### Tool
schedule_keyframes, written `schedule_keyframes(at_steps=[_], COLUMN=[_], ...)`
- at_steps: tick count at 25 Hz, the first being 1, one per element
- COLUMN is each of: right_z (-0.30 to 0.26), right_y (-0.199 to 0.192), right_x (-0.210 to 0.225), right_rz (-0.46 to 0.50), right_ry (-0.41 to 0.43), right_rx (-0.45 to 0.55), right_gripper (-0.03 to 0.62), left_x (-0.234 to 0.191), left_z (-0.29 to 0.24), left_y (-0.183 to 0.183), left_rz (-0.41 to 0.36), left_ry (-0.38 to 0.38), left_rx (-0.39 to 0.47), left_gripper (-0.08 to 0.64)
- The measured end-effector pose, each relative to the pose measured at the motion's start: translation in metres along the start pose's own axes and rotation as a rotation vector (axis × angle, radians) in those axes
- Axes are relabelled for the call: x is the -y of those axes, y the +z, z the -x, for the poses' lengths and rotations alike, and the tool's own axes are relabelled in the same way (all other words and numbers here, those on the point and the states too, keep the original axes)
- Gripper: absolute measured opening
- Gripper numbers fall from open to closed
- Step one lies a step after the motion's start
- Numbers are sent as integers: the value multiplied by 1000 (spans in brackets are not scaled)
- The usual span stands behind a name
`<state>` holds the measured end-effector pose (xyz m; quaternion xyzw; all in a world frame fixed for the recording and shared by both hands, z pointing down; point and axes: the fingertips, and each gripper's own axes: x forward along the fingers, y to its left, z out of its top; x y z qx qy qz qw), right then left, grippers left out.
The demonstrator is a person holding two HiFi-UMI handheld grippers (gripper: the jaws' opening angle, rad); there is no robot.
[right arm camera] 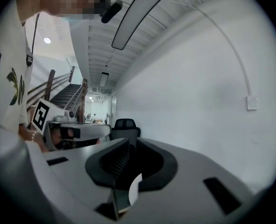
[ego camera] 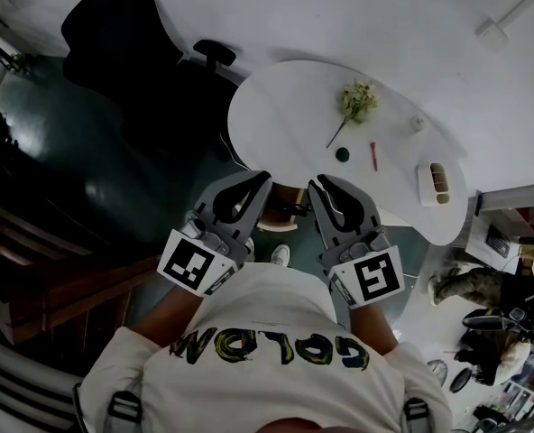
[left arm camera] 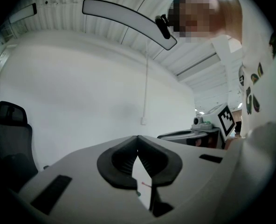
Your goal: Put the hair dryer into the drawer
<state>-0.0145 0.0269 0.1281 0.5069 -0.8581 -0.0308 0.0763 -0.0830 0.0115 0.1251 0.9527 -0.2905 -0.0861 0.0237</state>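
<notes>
Chair (ego camera: pixel 114 34) stands at far left, well apart from my hands. Left gripper (ego camera: pixel 261 181) comes next, held up before the chest. Its jaws are together at the tips with nothing between them, and its own view confirms that. Right gripper (ego camera: pixel 317 189) sits just beside it, jaws likewise together and empty. Both point toward the white bench (ego camera: pixel 276 115), which carries a sprig (ego camera: pixel 358 101), a red pen (ego camera: pixel 373 155) and, toward its right end, a white box (ego camera: pixel 437 184). I see no hair dryer and no drawer in any view, so I cannot tell which way the hair dryer lies from the jaws, nor its long axis. With the grippers side by side, I judge neither hand nearer; finding the hair dryer comes first.
</notes>
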Motion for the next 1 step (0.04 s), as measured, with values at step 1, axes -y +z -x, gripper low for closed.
schedule_keyframes(at_steps=[1], right_z=[0], right_y=[0], right_x=[0], right_rz=[0], right_ry=[0], right_rx=[-1], right_gripper=[58], left_x=[0], left_z=[-1], left_y=[0], left_rz=[1], left_ry=[0], left_rx=[0], left_gripper=[11])
